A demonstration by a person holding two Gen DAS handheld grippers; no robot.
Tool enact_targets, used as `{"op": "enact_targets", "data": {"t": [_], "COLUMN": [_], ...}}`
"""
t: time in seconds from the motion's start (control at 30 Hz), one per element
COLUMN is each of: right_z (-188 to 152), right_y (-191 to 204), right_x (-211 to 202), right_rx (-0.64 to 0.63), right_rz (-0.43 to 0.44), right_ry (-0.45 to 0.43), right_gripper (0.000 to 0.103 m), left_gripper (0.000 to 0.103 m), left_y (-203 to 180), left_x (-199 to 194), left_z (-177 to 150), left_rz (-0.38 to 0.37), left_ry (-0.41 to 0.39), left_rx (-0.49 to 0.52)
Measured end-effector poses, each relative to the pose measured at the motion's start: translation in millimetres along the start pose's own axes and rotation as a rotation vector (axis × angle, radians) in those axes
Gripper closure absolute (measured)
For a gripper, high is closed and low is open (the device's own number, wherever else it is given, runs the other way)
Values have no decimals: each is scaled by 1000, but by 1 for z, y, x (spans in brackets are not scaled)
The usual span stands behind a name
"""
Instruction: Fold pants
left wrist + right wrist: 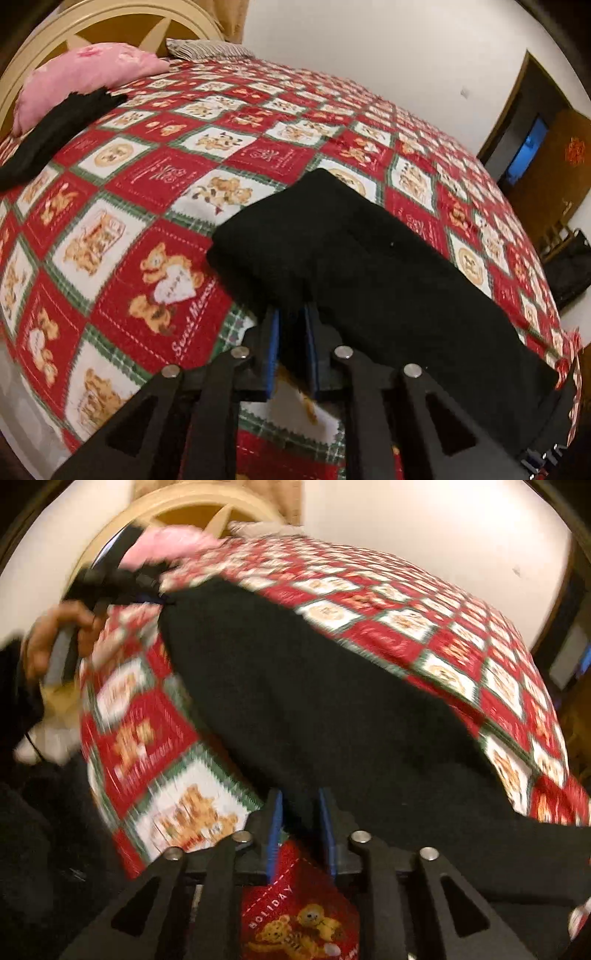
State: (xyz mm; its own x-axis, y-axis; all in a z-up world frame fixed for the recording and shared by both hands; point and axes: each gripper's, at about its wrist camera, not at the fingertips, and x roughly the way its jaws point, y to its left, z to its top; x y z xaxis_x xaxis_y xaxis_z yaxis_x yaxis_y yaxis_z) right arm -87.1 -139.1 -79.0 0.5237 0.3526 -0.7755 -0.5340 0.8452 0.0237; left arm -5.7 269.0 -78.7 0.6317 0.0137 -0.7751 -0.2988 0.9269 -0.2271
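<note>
The black pants (pixel 373 266) lie as a folded band on the red teddy-bear bedspread (pixel 147 206). My left gripper (pixel 291 314) is shut on the near edge of the pants at their left end. In the right wrist view the pants (pixel 314 709) stretch from the upper left to the lower right. My right gripper (pixel 301 801) is shut on their near edge. The left gripper (pixel 147 587) shows there too, held by a hand at the far corner of the pants.
A pink pillow (pixel 85 74) and a striped pillow (pixel 207 48) lie at the cream headboard (pixel 110 18). Another black garment (pixel 51 136) lies by the pink pillow. A dark doorway (pixel 528 125) is at the right. The bed edge runs just below both grippers.
</note>
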Motion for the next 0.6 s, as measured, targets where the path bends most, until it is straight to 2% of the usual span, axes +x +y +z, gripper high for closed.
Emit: {"op": "enact_targets", "data": {"t": [0.03, 0.07, 0.1, 0.13, 0.17, 0.2, 0.23, 0.27, 0.3, 0.33, 0.43, 0.57, 0.6], "right_z": [4, 8, 11, 14, 14, 13, 13, 8, 3, -3, -13, -21, -27], "right_y": [-11, -22, -35, -53, -74, -102, -121, -153, -181, -213, -277, -312, -315], "right_x": [-17, -31, -46, -63, -80, -96, -102, -109, -110, -106, -76, -28, -21], "right_rx": [76, 132, 191, 255, 320, 395, 446, 540, 630, 734, 891, 951, 986], "right_rz": [27, 41, 45, 22, -30, -109, -169, -266, -336, -404, -467, -548, -537], "right_ry": [-53, -94, -136, -186, -234, -271, -277, -271, -255, -202, -80, 99, 119], "right_gripper": [75, 71, 55, 35, 27, 22, 22, 22, 22, 22, 22, 22, 23], "left_gripper": [86, 80, 66, 57, 45, 39, 38, 38, 37, 36, 36, 36, 36], "left_y": [-2, -2, 1, -2, -5, -9, -14, -16, -19, -25, -44, -56, -58], "left_x": [-4, -10, -19, -32, -42, -52, -61, -63, -63, -60, -26, 15, 22], "left_z": [7, 10, 11, 16, 17, 20, 23, 26, 29, 32, 36, 23, 19], "left_rz": [10, 24, 71, 134, 169, 197, 209, 208, 195, 172, 136, 106, 112], "left_ry": [-3, -22, -65, -133, -183, -240, -292, -316, -329, -325, -248, -101, -79], "left_rx": [1, 1, 3, 12, 22, 33, 51, 66, 87, 110, 137, 127, 130]}}
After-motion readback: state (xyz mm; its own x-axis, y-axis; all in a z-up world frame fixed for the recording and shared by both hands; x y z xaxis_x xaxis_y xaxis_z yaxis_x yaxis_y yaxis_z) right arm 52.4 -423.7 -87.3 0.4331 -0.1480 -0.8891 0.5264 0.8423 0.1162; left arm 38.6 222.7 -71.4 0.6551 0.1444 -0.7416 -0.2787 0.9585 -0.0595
